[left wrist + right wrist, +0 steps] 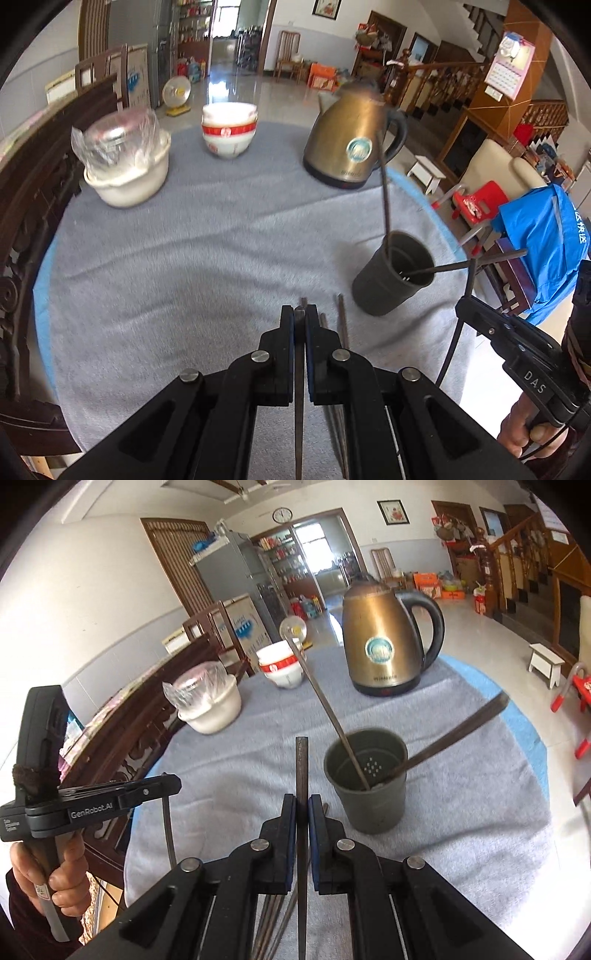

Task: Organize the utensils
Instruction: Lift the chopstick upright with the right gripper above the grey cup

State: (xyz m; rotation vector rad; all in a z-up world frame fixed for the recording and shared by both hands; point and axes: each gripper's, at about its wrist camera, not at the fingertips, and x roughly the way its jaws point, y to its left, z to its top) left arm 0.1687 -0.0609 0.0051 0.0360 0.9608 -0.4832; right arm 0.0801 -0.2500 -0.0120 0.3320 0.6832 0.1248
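A grey cloth (192, 236) covers the table; each gripper, left (299, 314) and right (302, 803), pinches what looks like a chopstick.

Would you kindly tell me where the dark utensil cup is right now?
The dark utensil cup stands upright on the grey cloth, right of centre in both wrist views, nearer than the brass kettle.

The bench (461, 812) carries one grey cup (365, 786), one brass-coloured kettle (380, 646), one stack of red-banded bowls (282, 666) whose number cannot be told, and one white pot (212, 710) with a plastic-wrapped thing on top. Three chopsticks stand in the cup (496, 260). Each of the two claws grips one chopstick: left claw (299, 314), right claw (302, 803). At least two more chopsticks (341, 321) lie on the cloth; the pile is partly hidden.
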